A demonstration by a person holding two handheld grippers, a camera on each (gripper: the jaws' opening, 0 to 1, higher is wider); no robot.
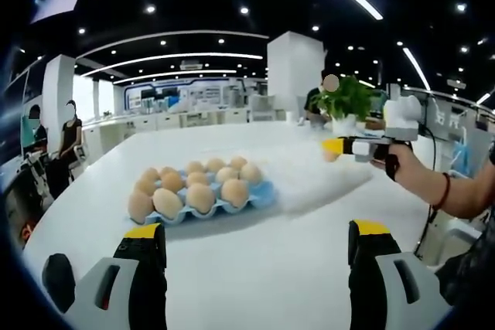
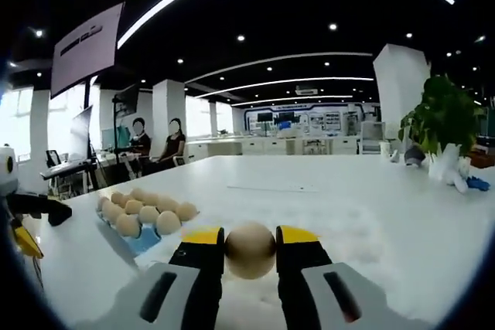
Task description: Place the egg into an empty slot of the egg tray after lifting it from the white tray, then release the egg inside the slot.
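The right claw [image 2: 250,246] was clamped on a smooth beige egg [image 2: 250,250] between its yellow-tipped jaws, held above the white counter [image 2: 371,206]. In the left gripper view the same claw [image 1: 332,148] appeared at about two o'clock, gripped by a person's hand [image 1: 398,161]. The left claw [image 1: 255,241] stood wide and empty. Beyond it, toward eleven o'clock, sat the blue moulded egg tray [image 1: 259,195], nearly full of beige eggs. A green potted plant [image 1: 346,102] stood farther back.

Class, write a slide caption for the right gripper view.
Right gripper holds an egg above the white table, blue egg tray at left.
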